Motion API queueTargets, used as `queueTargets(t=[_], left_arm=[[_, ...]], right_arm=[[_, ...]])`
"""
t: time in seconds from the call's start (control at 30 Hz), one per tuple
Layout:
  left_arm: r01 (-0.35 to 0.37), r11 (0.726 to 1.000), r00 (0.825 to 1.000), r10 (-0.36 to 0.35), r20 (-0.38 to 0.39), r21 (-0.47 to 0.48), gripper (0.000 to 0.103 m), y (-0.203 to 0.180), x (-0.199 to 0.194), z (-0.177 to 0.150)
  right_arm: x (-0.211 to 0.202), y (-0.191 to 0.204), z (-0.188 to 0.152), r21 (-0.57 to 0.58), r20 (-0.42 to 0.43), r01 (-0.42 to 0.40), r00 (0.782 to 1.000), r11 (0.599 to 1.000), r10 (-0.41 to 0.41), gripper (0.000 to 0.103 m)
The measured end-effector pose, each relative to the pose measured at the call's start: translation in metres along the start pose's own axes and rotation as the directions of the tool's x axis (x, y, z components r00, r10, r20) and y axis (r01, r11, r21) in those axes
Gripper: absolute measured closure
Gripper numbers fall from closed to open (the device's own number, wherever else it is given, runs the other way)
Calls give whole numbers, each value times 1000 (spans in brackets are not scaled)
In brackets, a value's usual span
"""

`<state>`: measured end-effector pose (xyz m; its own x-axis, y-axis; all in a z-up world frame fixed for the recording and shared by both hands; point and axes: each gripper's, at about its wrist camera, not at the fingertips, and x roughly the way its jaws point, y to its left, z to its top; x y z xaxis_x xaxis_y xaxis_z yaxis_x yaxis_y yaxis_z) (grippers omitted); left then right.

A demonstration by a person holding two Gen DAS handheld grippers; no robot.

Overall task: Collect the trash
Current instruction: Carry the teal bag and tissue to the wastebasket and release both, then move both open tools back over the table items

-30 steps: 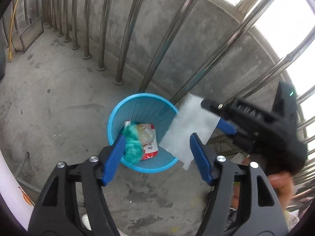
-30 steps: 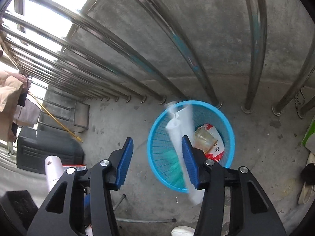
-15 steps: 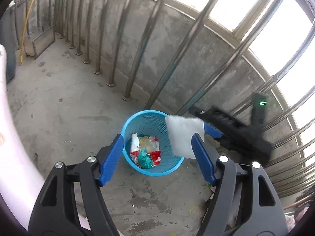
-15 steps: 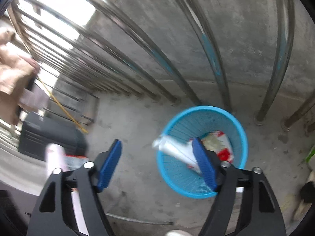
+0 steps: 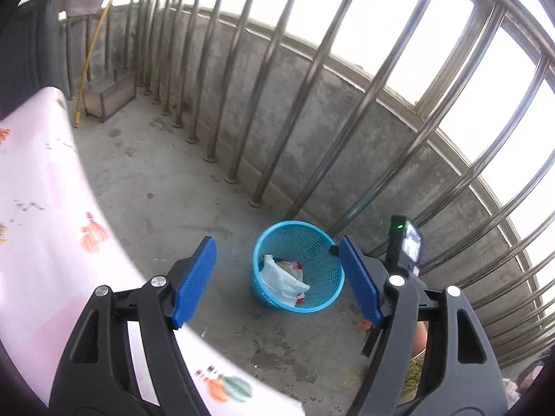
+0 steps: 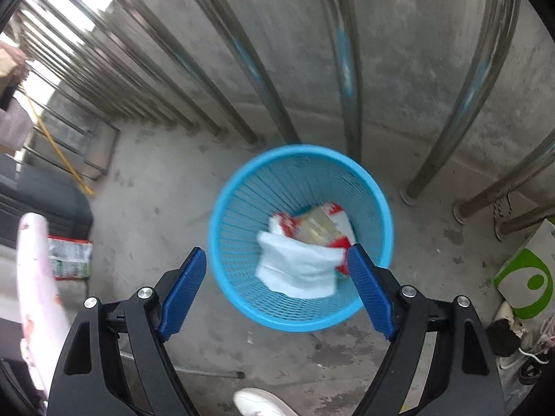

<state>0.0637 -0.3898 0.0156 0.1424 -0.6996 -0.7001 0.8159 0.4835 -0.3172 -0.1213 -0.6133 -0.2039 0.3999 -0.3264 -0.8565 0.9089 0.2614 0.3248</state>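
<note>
A blue mesh wastebasket (image 5: 299,266) (image 6: 301,235) stands on the concrete floor by the steel railing. Inside it lie a white tissue (image 6: 297,270) (image 5: 282,280) and a red and white snack wrapper (image 6: 322,225). My right gripper (image 6: 277,291) is open and empty, held above the basket's near rim. My left gripper (image 5: 277,280) is open and empty, higher up and farther back from the basket. The right gripper's body (image 5: 402,253) shows past the left gripper's right finger.
A table edge with a pink patterned cloth (image 5: 41,215) (image 6: 34,277) lies at the left. Steel railing bars (image 5: 263,111) and a concrete wall stand behind the basket. A green and white box (image 6: 523,274) and shoes (image 6: 513,343) sit at the right. A yellow stick (image 5: 90,52) leans far left.
The white tissue left the right gripper and dropped into the basket. The right gripper's fingers opened wider. The left gripper rose and pulled back, bringing the table cloth into view.
</note>
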Motion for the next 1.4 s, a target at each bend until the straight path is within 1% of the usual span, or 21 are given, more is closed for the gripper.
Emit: queueTargets(t=[0.07,0.17,0.2,0.23,0.33,0.4,0.47,0.53,0.6,0.67,0.73,0.77,0.83,0.93,0.97,1.0,1.07,1.13,1.27,1.3,1.4], left_arm=[[-10,1000,1000,10,25,-4,34,5,-18,1],[-32,999,997,32,65,-4,34,13,-52,1],[-40,999,996,41,81,-4,34,18,-66,1],[-47,999,994,48,96,-7,34,24,-81,0],[-81,996,986,86,142,-39,33,48,-124,-3],[-108,992,977,119,175,-67,31,70,-158,-7],[-148,984,965,166,205,-98,31,94,-189,-14],[-199,971,949,225,221,-133,31,121,-218,-22],[-237,958,937,269,224,-162,31,147,-240,-30],[-273,942,924,313,219,-196,31,175,-258,-38],[-316,918,909,365,200,-239,31,206,-270,-45],[-328,909,904,381,193,-259,31,221,-275,-49],[-337,893,901,397,173,-298,31,254,-283,-56],[-331,860,907,403,120,-388,31,304,-285,-68],[-320,852,914,392,102,-414,32,320,-283,-71],[-310,844,922,379,77,-438,37,337,-280,-76],[-303,831,934,357,31,-467,40,362,-272,-82],[-304,823,940,340,-11,-481,43,385,-262,-89],[-302,805,951,295,-97,-512,50,412,-241,-102],[-301,806,952,283,-115,-510,52,418,-236,-104],[-333,816,943,292,-160,-472,54,424,-222,-104]], right_arm=[[-17,13,1,-18,35,-50,998,999,50,22],[-52,46,2,-75,87,-140,985,987,146,22],[-69,64,1,-114,103,-183,975,976,195,22],[-77,77,-1,-138,107,-202,970,970,217,22],[-110,123,-10,-251,109,-275,945,928,309,22],[-127,156,-20,-320,85,-323,926,891,367,22],[-143,190,-32,-383,39,-387,901,839,433,22],[-152,217,-45,-426,-2,-426,882,798,471,22],[-158,251,-64,-477,-63,-467,863,744,501,22],[-159,279,-82,-510,-110,-496,848,702,519,22],[-159,301,-98,-533,-153,-520,835,667,528,22],[-158,312,-105,-542,-172,-530,829,652,531,22],[-155,340,-121,-564,-214,-544,823,622,526,22],[-145,377,-143,-591,-267,-555,820,586,507,23],[-143,388,-150,-599,-280,-556,819,576,500,24],[-138,401,-158,-609,-296,-558,819,564,491,25],[-131,416,-174,-624,-320,-562,818,544,478,27],[-121,438,-192,-638,-346,-566,816,522,462,29],[-100,478,-219,-659,-386,-572,815,489,433,33],[-95,483,-222,-664,-388,-569,816,485,428,35],[-79,510,-239,-690,-396,-550,831,470,392,39]])
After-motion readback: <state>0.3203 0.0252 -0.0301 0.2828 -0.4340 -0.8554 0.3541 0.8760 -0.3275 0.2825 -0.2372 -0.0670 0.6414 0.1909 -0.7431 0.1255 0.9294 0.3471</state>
